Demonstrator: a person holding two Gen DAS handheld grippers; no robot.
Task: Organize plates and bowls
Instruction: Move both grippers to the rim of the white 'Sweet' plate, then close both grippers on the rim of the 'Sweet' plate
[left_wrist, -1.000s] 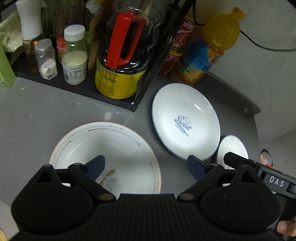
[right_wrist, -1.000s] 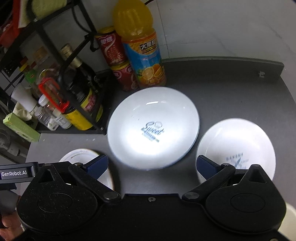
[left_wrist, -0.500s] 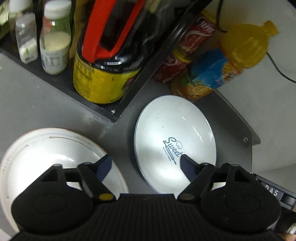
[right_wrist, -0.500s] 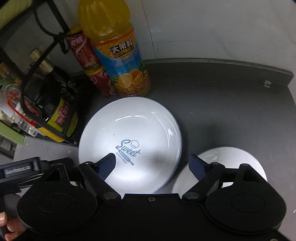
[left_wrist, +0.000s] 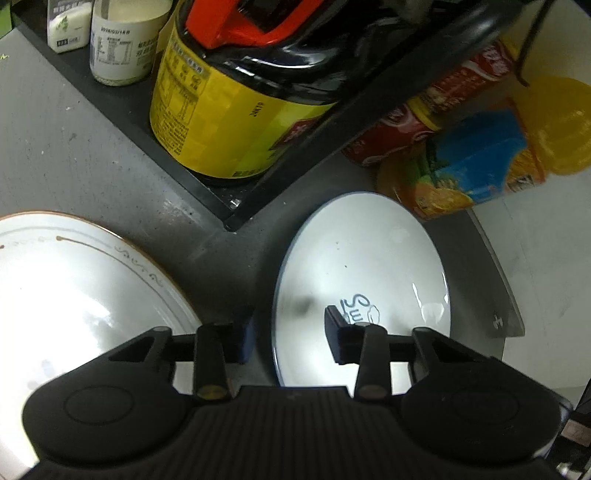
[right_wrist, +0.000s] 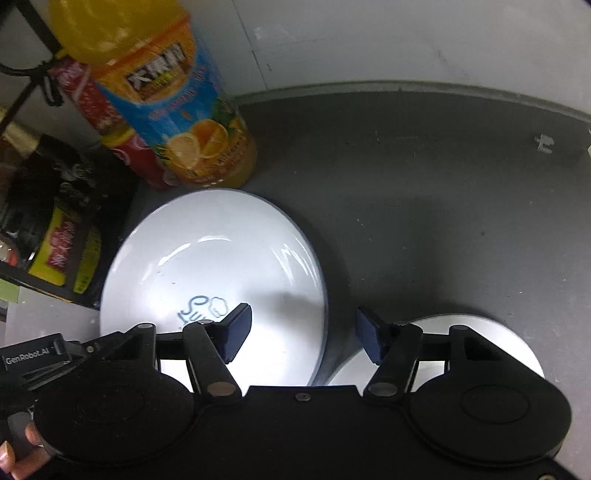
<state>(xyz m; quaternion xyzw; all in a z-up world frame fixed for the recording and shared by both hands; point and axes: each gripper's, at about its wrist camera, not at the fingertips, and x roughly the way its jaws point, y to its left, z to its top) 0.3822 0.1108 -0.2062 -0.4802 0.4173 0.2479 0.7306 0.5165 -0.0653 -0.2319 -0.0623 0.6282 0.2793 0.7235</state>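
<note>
Left wrist view: left hand-held gripper (left_wrist: 290, 334) open, jaws straddling left rim of blue-rimmed plate (left_wrist: 373, 254); one pad over desk (left_wrist: 74, 155), other over plate's printed word. Plate flat on desk, right way up, word reading toward upper right. Patterned plate (left_wrist: 74, 280) at left, flat. Rack (left_wrist: 229, 206) corner and juice bottle (left_wrist: 491, 162) behind.

Right wrist view: right hand-held gripper (right_wrist: 303, 334) open, jaws straddling the blue-rimmed plate's (right_wrist: 221, 251) right rim. Small plate (right_wrist: 491, 332) just beside, at right, flat.

Dim fisheye views; hard glare on the white plate (left_wrist: 66, 291), edges warped.
</note>
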